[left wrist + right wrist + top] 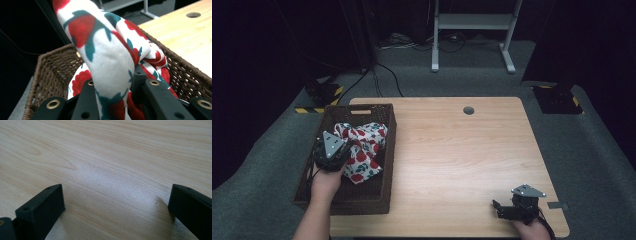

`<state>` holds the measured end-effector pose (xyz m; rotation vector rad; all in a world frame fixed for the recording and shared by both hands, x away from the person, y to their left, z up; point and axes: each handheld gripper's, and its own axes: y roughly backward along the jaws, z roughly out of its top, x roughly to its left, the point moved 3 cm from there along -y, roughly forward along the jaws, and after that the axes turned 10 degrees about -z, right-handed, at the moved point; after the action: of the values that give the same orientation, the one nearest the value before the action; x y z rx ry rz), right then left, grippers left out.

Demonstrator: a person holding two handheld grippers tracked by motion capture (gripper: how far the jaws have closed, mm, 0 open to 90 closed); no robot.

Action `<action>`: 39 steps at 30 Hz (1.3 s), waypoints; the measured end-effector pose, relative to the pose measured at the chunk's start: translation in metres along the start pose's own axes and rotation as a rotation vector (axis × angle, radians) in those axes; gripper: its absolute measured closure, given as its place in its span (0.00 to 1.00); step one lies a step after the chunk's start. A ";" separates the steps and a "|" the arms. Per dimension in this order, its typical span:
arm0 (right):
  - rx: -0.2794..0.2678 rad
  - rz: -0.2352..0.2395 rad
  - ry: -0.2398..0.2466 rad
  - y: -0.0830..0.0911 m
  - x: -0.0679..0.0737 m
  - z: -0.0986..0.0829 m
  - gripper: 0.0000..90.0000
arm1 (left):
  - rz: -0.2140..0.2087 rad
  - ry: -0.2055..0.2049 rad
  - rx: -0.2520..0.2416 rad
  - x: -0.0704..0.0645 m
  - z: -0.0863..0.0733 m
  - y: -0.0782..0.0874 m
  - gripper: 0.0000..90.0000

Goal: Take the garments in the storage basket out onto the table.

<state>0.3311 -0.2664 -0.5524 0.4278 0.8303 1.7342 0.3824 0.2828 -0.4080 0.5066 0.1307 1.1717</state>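
Note:
A white cloth (361, 145) printed with red fruit and green leaves lies bunched in a dark brown wicker basket (388, 150) on the table's left side. My left gripper (343, 148) is over the basket and is shut on a fold of that cloth (110, 65), which rises between its jaws. The basket's woven wall (50, 72) shows behind the fold. My right gripper (497, 208) rests low at the table's front right, jaws wide apart, with only bare wood (112, 175) between them.
The light wooden table (462, 155) has a round cable hole (468, 110) near its far edge. Grey carpet surrounds it, with a white metal stand (472, 30) and cables behind. A small grey tab (558, 205) sits at the front right edge.

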 end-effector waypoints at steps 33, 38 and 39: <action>-0.001 -0.001 0.004 0.000 0.000 0.000 0.00 | 0.090 0.066 -0.512 -0.011 0.042 0.056 0.84; 0.000 -0.002 0.005 0.000 0.000 0.000 0.00 | 0.097 0.082 -0.563 -0.012 0.050 0.064 0.84; 0.000 -0.002 0.005 0.000 0.000 0.000 0.00 | 0.097 0.089 -0.576 -0.012 0.051 0.066 0.84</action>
<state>0.3312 -0.2663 -0.5525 0.4228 0.8334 1.7344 0.3403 0.2756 -0.3359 -0.0479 -0.1566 1.2611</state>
